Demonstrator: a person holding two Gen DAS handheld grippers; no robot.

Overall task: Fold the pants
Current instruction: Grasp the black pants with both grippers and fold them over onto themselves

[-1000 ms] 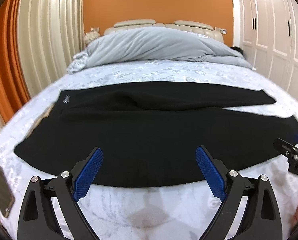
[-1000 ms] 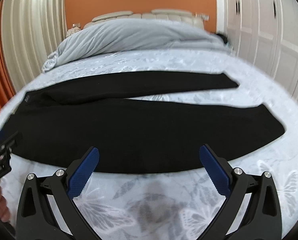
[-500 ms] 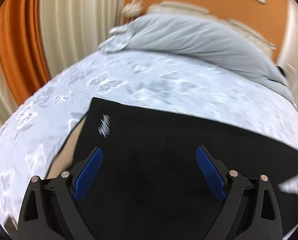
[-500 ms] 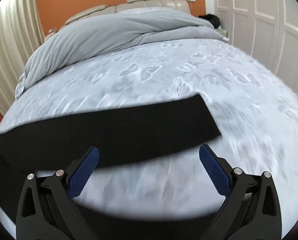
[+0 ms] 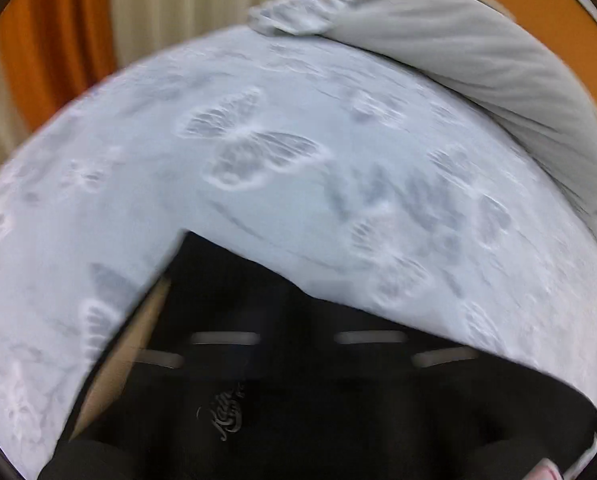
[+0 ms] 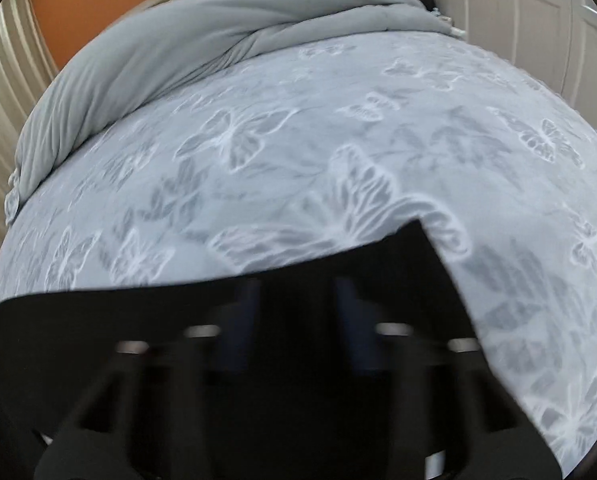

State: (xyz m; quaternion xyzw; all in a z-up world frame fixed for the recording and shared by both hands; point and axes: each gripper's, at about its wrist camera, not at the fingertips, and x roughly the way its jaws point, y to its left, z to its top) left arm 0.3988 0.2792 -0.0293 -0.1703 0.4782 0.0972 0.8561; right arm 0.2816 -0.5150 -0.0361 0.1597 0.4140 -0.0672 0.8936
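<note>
The pants (image 5: 298, 380) are lying on the bed (image 5: 298, 168), spread black against a pale bedsheet (image 6: 338, 160) printed with butterflies; in the left wrist view the waistband corner is being shown low in the frame, a small script logo (image 5: 228, 416) being visible on the fabric and a tan lining strip (image 5: 138, 344) being exposed along the left edge. The left gripper (image 5: 296, 344) is being held directly over the waistband; its fingers are blurred and dark against the cloth, so whether they are released or clenched cannot be told. In the right wrist view a leg hem corner (image 6: 414, 240) is being shown; the right gripper (image 6: 294, 320) is being held over that leg end, its blue fingers (image 6: 238, 328) appearing smeared but standing apart with dark cloth between them; whether anything is being grasped cannot be told. A grey duvet (image 6: 178, 48) is lying bunched at the far end of the bed.
</note>
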